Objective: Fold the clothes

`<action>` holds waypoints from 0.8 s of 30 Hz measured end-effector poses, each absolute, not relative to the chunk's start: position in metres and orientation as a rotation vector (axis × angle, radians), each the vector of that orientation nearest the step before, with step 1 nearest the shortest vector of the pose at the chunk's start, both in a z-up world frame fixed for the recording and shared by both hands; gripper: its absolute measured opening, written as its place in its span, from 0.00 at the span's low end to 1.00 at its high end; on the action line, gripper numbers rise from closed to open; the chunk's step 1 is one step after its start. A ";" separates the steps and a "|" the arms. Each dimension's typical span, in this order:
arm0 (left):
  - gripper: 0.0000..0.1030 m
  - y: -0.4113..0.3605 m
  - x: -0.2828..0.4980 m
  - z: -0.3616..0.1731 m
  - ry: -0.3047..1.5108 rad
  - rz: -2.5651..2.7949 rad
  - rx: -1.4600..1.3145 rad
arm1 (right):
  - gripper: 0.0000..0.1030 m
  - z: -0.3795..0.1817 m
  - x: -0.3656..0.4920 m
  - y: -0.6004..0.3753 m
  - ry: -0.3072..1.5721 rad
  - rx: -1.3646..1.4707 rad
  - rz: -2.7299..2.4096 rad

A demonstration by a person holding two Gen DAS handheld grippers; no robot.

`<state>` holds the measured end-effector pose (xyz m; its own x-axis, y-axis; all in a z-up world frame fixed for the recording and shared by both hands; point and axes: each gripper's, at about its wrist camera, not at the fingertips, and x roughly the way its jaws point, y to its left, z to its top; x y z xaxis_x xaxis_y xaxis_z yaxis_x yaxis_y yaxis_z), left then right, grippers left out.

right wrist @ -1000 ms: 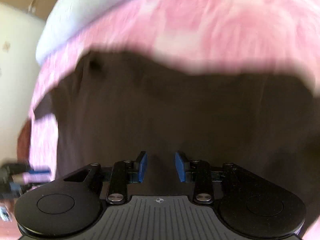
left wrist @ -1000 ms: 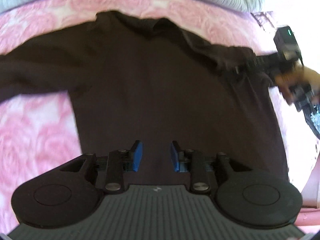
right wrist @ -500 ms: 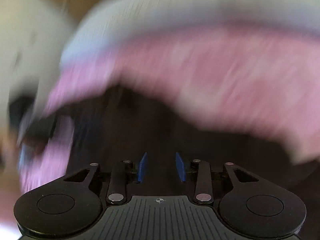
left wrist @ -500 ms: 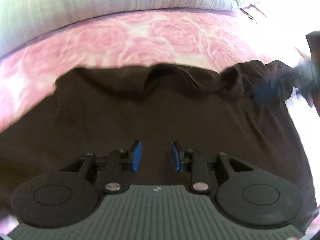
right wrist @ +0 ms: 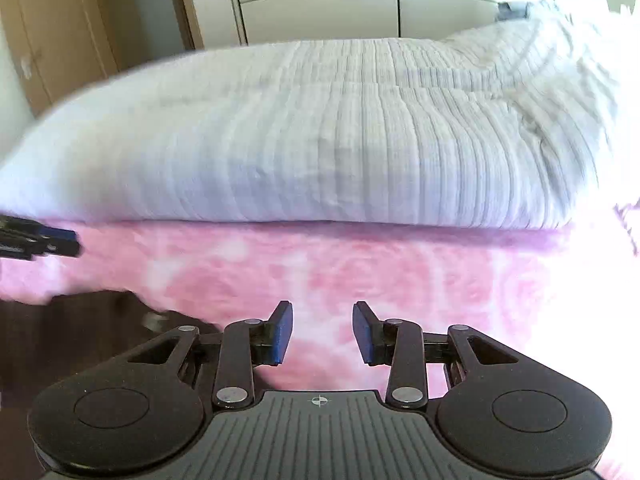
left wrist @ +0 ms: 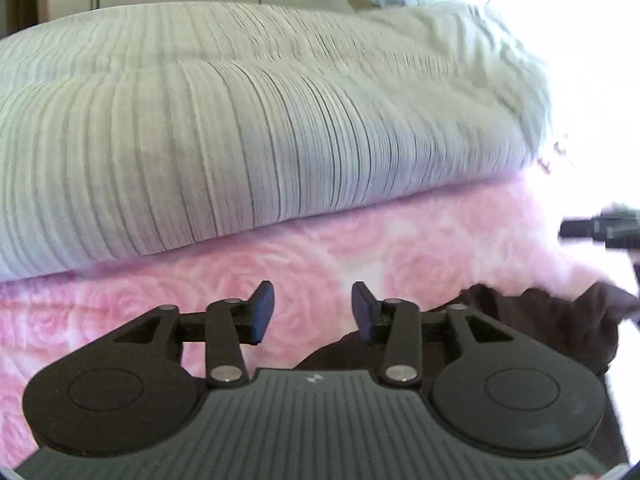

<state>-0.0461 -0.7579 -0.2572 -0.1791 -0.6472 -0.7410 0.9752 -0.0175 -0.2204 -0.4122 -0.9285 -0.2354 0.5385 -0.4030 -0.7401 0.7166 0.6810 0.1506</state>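
- Left gripper (left wrist: 313,312): jaws parted and have just been opening, nothing between the blue pads; only pink bedspread (left wrist: 120,312) shows in the gap.
- Dark garment (left wrist: 552,320), left wrist view: a bunched edge lies on the bedspread to the right of the left gripper, just beside its right finger and partly under the body.
- Right gripper (right wrist: 322,332): jaws parted, empty, over bare bedspread; its tip also shows at the right edge of the left wrist view.
- Dark garment in the right wrist view sits left of the right gripper, low in the frame; both tools are off the cloth.
- Judgement: step in hand is re-gripping for a fold. Bring each tool back over a garment edge, pinch one layer only, keep both hands level, and lift the fold together so the cloth does not drag or bunch.
- Risk: soft bedspread may get pinched along with the garment.
- Surface: bedspread has a rose pattern; a ribbed white quilt (right wrist: 320,132) is piled beyond the garment.
- Room: pale cupboard doors (right wrist: 320,0) behind the quilt; strong glare at right.
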 end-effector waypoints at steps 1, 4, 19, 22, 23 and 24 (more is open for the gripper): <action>0.37 -0.755 -0.050 -0.263 0.870 -1.588 0.542 | 0.36 -0.235 -0.411 -0.920 0.741 0.487 -0.657; 0.37 -0.747 -0.067 -0.287 0.948 -1.640 0.632 | 0.37 -0.256 -0.393 -0.886 0.805 0.553 -0.426; 0.33 -0.733 -0.100 -0.279 0.796 -1.600 0.767 | 0.47 -0.263 -0.498 -0.904 0.836 0.504 -0.816; 0.36 -0.744 -0.152 -0.273 0.721 -1.747 0.842 | 0.50 -0.265 -0.543 -0.891 0.999 0.422 -0.862; 0.38 -0.746 -0.170 -0.270 0.686 -1.799 0.870 | 0.51 -0.270 -0.558 -0.884 1.043 0.399 -0.876; 0.40 -0.751 -0.189 -0.270 0.652 -1.840 0.899 | 0.53 -0.269 -0.576 -0.876 1.086 0.375 -0.889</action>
